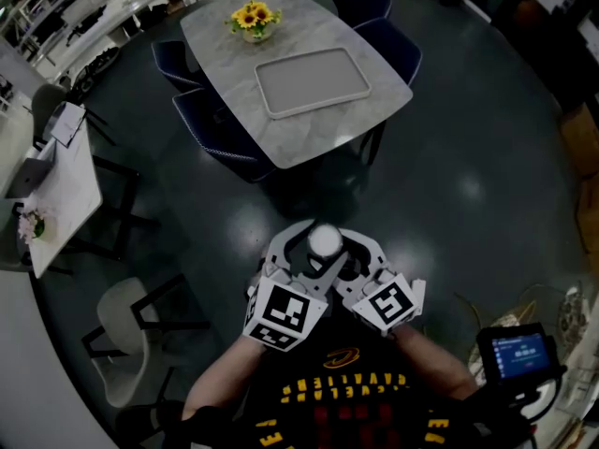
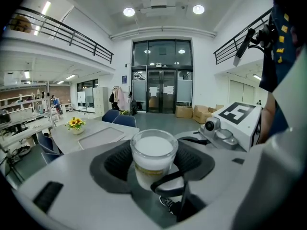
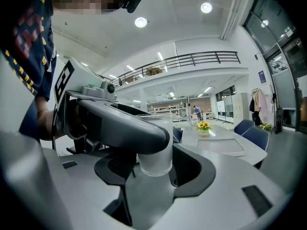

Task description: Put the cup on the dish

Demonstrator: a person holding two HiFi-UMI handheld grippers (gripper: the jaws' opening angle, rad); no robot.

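A white frosted cup (image 1: 324, 240) hangs in the air over the dark floor, held between both grippers, which meet in front of the person. In the left gripper view the cup (image 2: 153, 157), with a label band, stands upright between the two dark pads, and my left gripper (image 2: 154, 163) is closed on it. In the right gripper view the cup (image 3: 155, 152) sits between that gripper's pads, with the left gripper's jaw crossing its upper part; my right gripper (image 3: 154, 169) is closed on it too. The grey rectangular dish (image 1: 313, 82) lies on the marble table, well ahead of the cup.
The marble table (image 1: 234, 54) carries a pot of yellow flowers (image 1: 255, 19) beside the dish. Dark blue chairs (image 1: 201, 120) ring the table. A white chair (image 1: 126, 321) and a small desk (image 1: 61, 190) stand at the left. A handheld screen (image 1: 519, 352) is at lower right.
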